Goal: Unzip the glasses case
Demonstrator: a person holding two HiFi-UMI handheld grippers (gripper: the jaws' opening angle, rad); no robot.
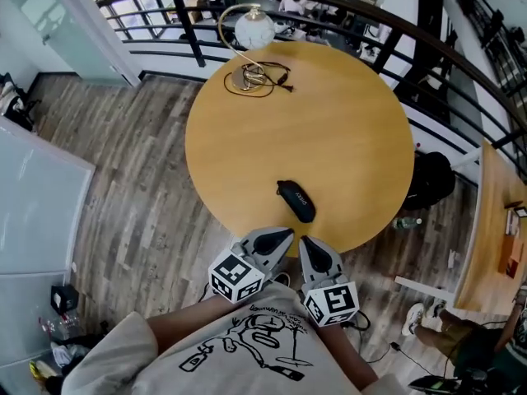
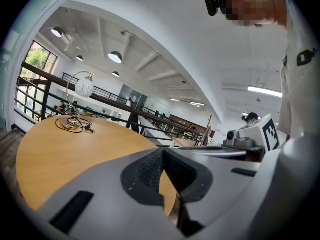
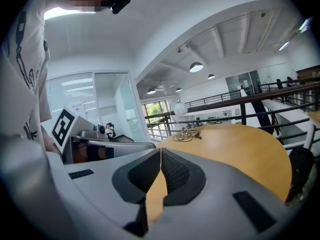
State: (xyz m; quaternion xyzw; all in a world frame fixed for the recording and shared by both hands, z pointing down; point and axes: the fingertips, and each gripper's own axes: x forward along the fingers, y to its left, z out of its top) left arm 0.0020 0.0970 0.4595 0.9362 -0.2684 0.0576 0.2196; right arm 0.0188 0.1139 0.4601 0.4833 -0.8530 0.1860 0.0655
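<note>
the black glasses case (image 1: pixel 296 201) lies zipped on the round wooden table (image 1: pixel 329 122), close to its near edge. just nearer, the left gripper (image 1: pixel 286 235) and right gripper (image 1: pixel 304 242) hover side by side, both clenched on nothing. a lamp (image 1: pixel 254 30) stands at the far edge.

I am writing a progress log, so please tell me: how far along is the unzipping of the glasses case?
Done: nothing yet; the glasses case lies closed on the table, near its front edge, untouched. In hand: nothing; the left claw and the right claw are both shut and empty, short of the case. To do: reach the case, steady it, pull the zipper open.
</note>
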